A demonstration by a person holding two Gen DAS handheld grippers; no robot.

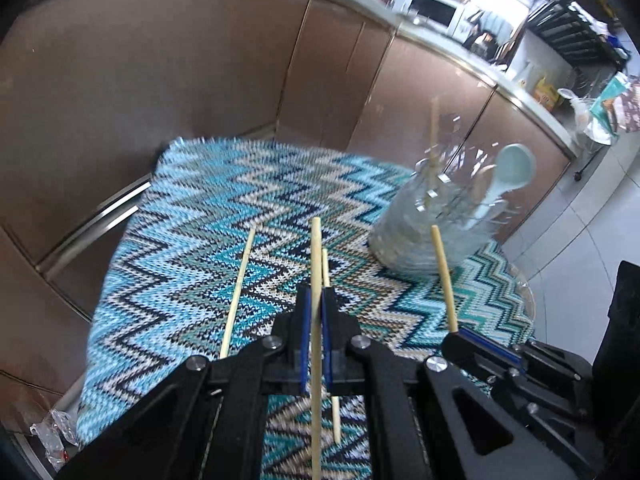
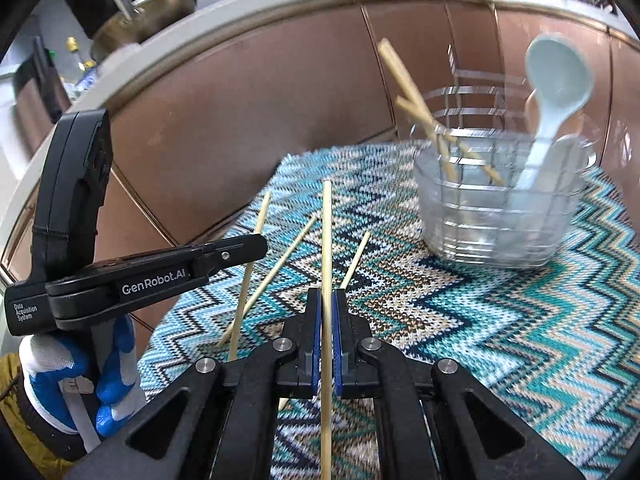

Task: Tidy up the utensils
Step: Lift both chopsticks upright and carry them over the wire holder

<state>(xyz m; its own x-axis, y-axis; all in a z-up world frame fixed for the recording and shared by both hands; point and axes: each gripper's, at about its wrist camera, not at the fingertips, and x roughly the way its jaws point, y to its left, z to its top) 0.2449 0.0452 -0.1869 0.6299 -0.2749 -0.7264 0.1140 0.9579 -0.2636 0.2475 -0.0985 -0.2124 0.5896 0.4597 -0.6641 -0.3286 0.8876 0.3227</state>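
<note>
Each gripper holds one bamboo chopstick above the zigzag-knit cloth [image 1: 192, 240]. My left gripper [image 1: 316, 292] is shut on a chopstick [image 1: 316, 248] pointing straight ahead. In the right wrist view my right gripper [image 2: 327, 294] is shut on another chopstick [image 2: 327, 232]. Two loose chopsticks [image 2: 280, 268] [image 2: 356, 258] lie on the cloth below. A clear holder [image 2: 500, 208] at the right back holds a pale blue spoon [image 2: 556, 76] and chopsticks [image 2: 412, 92]. The left gripper [image 2: 260, 246] shows at the left, a gloved hand [image 2: 60, 364] under it. The right gripper [image 1: 456, 338] shows at the lower right.
Brown cabinet fronts [image 1: 160, 60] curve behind the table, close to the cloth's far edge. A counter above carries a microwave [image 1: 434, 10] and a metal sink [image 2: 144, 16]. A crumpled plastic bag [image 1: 52, 436] lies at the cloth's near left corner.
</note>
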